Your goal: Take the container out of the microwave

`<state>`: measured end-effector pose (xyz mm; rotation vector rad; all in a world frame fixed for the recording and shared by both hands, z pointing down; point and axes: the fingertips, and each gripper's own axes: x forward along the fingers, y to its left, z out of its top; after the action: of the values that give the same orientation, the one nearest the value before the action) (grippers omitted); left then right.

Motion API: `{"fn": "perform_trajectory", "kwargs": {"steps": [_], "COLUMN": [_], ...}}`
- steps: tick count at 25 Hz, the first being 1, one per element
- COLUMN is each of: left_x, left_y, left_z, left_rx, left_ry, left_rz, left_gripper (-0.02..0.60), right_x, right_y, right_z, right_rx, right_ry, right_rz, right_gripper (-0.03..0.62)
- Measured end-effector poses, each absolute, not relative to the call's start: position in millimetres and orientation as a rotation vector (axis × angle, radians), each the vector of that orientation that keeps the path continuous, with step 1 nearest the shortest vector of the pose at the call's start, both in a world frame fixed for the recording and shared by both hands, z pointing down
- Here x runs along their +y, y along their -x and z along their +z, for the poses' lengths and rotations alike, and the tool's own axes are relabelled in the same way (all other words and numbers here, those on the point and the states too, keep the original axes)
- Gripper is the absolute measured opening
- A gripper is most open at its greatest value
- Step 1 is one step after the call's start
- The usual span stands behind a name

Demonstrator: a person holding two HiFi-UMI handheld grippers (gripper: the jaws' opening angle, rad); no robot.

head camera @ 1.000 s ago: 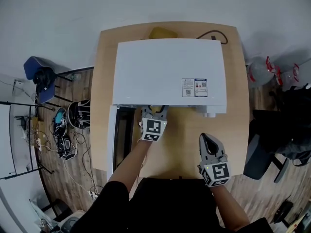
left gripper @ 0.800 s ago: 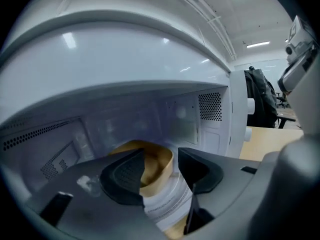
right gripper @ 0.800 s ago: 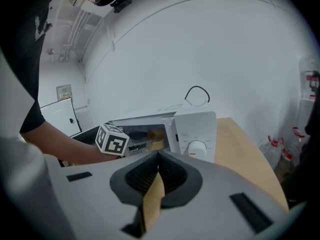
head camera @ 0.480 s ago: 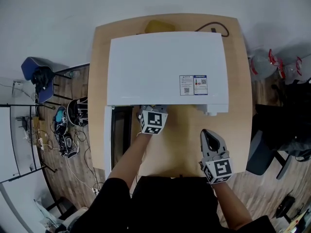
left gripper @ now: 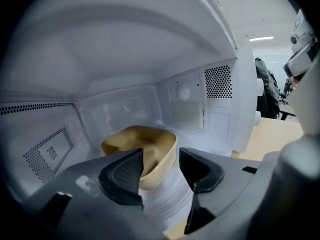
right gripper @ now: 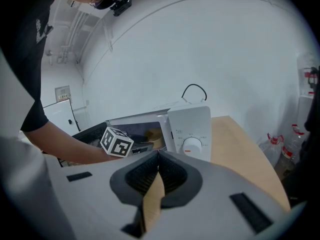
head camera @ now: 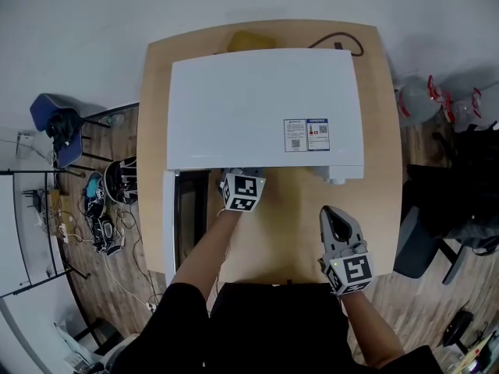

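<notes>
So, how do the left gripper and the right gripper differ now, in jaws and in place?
The left gripper has its jaws apart, having just been opening, with the tan container between them. The right gripper has its jaws together, empty. The left gripper reaches inside the microwave, while the right gripper hovers outside, over the table. Both point toward the microwave.

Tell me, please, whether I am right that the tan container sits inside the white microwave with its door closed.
Not quite: the door stands open, as the head view shows; the tan container does sit inside the white microwave.
</notes>
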<state>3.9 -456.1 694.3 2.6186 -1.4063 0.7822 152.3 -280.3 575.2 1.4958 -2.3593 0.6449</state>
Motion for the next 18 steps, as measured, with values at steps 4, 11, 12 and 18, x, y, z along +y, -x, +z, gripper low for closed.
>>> {"fn": "perform_trajectory", "kwargs": {"steps": [4,11,12,18], "left_x": [-461,-454,-452,-441], "left_y": [-2,-3,-4,-4], "left_z": [694,694,693,691], "left_rx": [-1.439,-1.386,-1.384,-1.370], "left_ry": [-2.612,-2.604,-2.611,-2.622], "left_rz": [0.805,0.830,0.844,0.874], "left_gripper": [0.201,0.141,0.120,0.066], "right_x": [-275,-268,-267,-257], "right_y": [-153,-144,-144,-151], "right_z": [579,566,564,559], "right_rx": [-2.343,-2.423,-2.431,-2.420], "right_ry": [-1.495,-1.479,-1.481,-1.518], "right_rz": [0.657,0.650,0.643,0.633], "right_gripper": [0.060,0.060,0.060,0.060]}}
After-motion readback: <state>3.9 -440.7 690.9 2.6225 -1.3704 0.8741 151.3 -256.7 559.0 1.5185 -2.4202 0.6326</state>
